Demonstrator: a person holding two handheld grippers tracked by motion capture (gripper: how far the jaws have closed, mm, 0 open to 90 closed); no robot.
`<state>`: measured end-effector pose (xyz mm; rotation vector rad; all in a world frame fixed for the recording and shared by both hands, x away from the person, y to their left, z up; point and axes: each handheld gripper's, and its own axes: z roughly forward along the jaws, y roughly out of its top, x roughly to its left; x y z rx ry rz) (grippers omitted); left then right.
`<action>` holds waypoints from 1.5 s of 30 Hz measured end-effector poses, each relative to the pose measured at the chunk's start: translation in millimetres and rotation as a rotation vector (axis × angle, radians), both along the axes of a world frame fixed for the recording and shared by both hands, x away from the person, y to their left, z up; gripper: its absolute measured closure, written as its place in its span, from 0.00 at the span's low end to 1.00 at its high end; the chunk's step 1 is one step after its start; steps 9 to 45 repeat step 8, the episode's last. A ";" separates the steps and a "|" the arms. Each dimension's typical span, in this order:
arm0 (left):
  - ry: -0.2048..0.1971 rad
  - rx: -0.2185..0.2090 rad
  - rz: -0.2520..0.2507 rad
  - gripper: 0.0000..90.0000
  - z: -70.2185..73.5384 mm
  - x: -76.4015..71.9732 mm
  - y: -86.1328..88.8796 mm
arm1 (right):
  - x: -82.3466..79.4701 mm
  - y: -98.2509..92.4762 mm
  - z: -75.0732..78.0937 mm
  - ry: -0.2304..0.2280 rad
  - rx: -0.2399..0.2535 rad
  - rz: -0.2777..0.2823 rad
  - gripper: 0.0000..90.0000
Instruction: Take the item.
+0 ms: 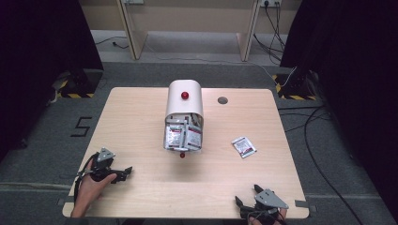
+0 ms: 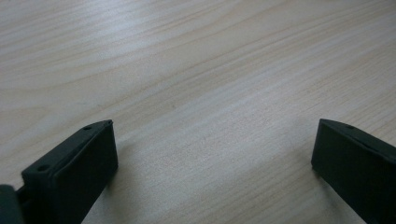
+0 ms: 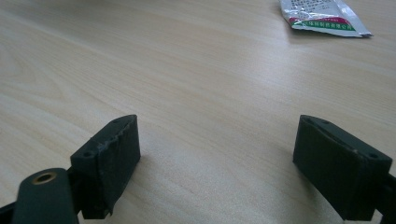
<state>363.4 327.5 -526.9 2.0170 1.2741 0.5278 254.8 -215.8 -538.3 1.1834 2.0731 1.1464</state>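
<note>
A beige rounded container (image 1: 184, 101) with a red knob lies on its side at the table's middle, its clear front stuffed with several white-and-red sachets (image 1: 183, 136). One loose sachet (image 1: 243, 146) lies to its right, and its lower edge shows at the top of the right gripper view (image 3: 324, 16). My left gripper (image 1: 126, 172) rests near the front left edge, jaws wide open over bare wood (image 2: 212, 140). My right gripper (image 1: 248, 194) sits at the front right edge, open too, nothing between its fingers (image 3: 217, 140).
A dark round hole (image 1: 223, 100) is set in the wooden table (image 1: 141, 122) behind the container. A small red ball (image 1: 182, 155) lies just in front of the container's opening. Cables trail on the floor at right.
</note>
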 end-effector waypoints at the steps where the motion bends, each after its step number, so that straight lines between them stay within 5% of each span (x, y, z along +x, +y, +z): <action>1: 0.000 0.000 0.000 0.00 0.0 0.0 0.0 | 0.0 0.0 0.0 0.000 0.000 0.000 0.17; 45: 0.000 0.000 -0.001 0.00 0.0 0.0 0.0 | 0.2 0.3 -0.1 0.000 0.003 -0.001 0.17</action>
